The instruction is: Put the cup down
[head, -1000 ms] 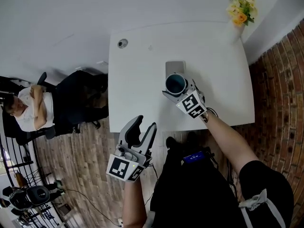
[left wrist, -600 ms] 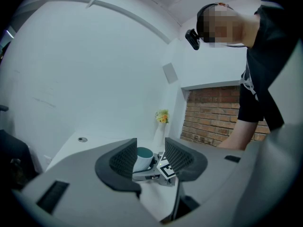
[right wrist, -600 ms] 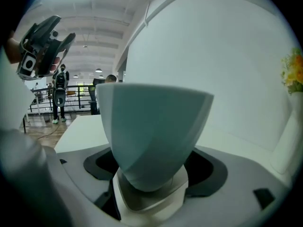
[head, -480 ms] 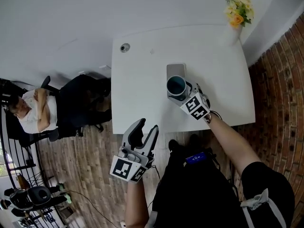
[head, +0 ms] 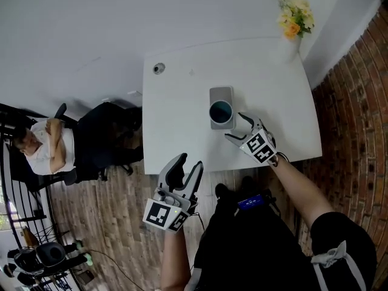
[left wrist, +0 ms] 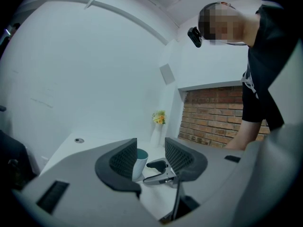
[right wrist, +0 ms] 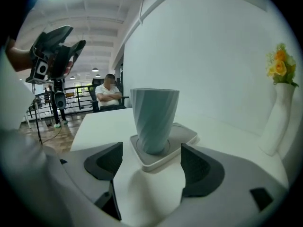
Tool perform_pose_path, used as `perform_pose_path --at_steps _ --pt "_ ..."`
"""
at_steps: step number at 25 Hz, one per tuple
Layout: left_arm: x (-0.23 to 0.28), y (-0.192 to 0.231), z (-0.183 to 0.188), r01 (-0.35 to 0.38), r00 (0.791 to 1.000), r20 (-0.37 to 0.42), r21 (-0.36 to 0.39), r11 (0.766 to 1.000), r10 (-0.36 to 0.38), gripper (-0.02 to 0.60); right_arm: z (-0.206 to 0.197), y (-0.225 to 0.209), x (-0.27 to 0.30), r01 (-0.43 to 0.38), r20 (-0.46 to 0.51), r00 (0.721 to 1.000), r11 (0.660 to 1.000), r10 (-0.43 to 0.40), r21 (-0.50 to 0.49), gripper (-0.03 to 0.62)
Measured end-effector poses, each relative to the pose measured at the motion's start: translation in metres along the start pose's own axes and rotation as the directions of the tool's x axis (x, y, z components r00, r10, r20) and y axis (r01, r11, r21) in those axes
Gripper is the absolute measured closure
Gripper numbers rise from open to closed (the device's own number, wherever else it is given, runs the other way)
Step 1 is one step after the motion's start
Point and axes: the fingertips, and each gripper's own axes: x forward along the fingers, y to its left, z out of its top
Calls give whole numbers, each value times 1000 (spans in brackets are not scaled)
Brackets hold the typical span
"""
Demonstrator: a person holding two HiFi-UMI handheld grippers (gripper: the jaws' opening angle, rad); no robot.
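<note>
A pale blue ribbed cup (head: pixel 221 111) (right wrist: pixel 154 119) (left wrist: pixel 140 161) stands upright on a grey square coaster (head: pixel 222 93) (right wrist: pixel 177 138) on the white table (head: pixel 182 102). My right gripper (head: pixel 236 127) (right wrist: pixel 149 167) is open just short of the cup, its jaws apart on either side of the coaster's near edge, touching neither. My left gripper (head: pixel 185 163) (left wrist: pixel 150 157) is open and empty, held off the table's near edge over the wooden floor.
A white vase with yellow flowers (head: pixel 292 23) (right wrist: pixel 279 103) (left wrist: pixel 158 126) stands at the table's far right corner. A cable hole (head: pixel 159 68) sits far left. A seated person on an office chair (head: pixel 48 150) is left of the table. A brick wall (head: pixel 357 102) runs along the right.
My right gripper set the cup on the coaster, opened and drew back toward me. The left gripper stayed roughly where it was.
</note>
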Motion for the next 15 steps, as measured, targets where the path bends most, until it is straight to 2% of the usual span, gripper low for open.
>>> perform_pose_path --at_steps 4,8,10,12,15 --pt "0 -6 7 17 1000 9 3 1000 -17 390 11 -2 -25 17 42 999 999 -19 45 198" --pt "-2 -10 13 28 999 28 11 1000 -28 390 37 -1 -58 6 154 988 990 -27 138 198" --pt "-4 -12 14 31 999 37 12 999 -31 391 53 1 -77 -31 229 973 969 -26 243 198" --pt "-5 -14 15 37 998 44 10 999 -38 391 71 0 -98 -80 302 953 932 -32 352 198" --pt "-3 -15 19 56 997 52 16 998 -57 391 103 -3 -124 -138 385 922 893 -42 429 198"
